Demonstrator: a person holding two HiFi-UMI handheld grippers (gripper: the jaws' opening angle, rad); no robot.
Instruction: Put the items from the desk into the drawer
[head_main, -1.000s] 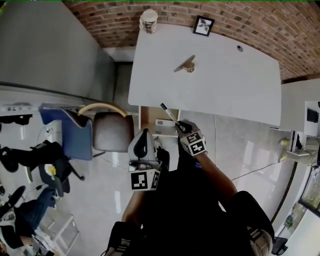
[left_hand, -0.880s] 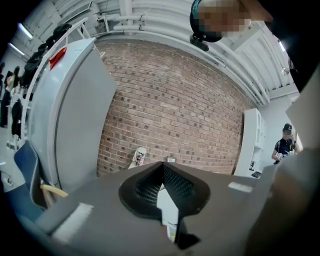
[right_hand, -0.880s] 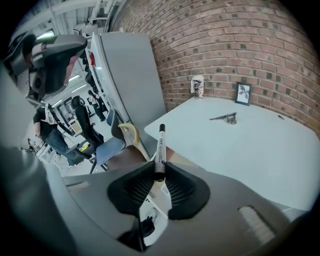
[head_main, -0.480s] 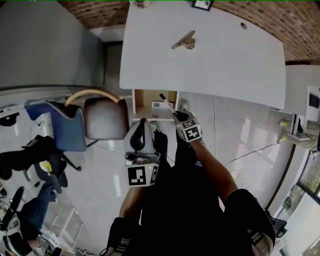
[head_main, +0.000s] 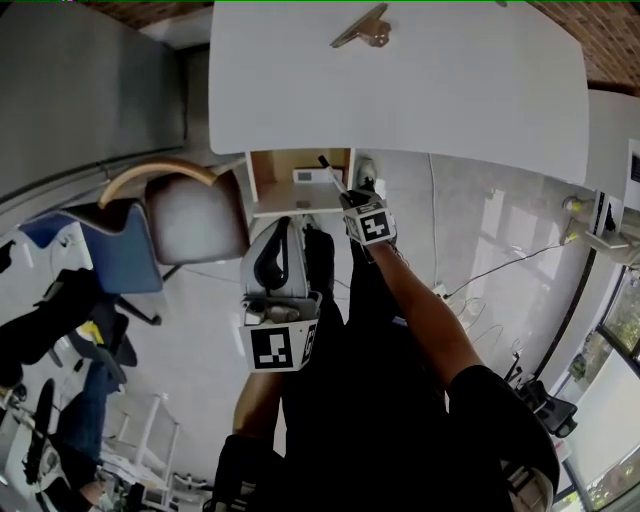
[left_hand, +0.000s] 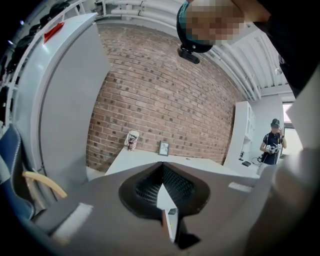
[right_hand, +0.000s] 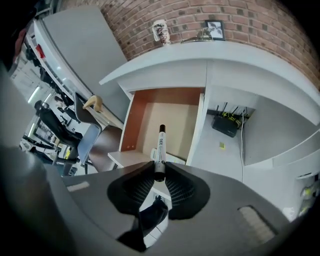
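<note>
The step in hand looks like setting the marker (right_hand: 159, 147) down in the open drawer (right_hand: 137, 117). To do it well, the right gripper (right_hand: 159, 175) should carry the marker further forward and down until its whole length is over the drawer's floor. It should lower the marker close to that floor and only then ease the jaws apart, so the round barrel cannot bounce or roll out over the front edge. A small white box (head_main: 305, 176) lies in the drawer just ahead of and below the jaws, and the marker is better laid beside it than on it. The right gripper's jaws are drawn in narrow and clamped on the near end of the marker. The marker sticks out straight ahead of them, its dark cap farthest from the tool, and touches nothing else. In the head view its far end reaches over the drawer, which stands pulled out under the front edge of the desk (head_main: 400, 90) ahead of the tool. The left gripper (head_main: 286, 232) hangs to the left of the right one and nearer the person. Its jaws meet tip to tip with nothing between them. A clip (head_main: 358, 28) lies on the desk well beyond both tools, so I judge that more work remains.
</note>
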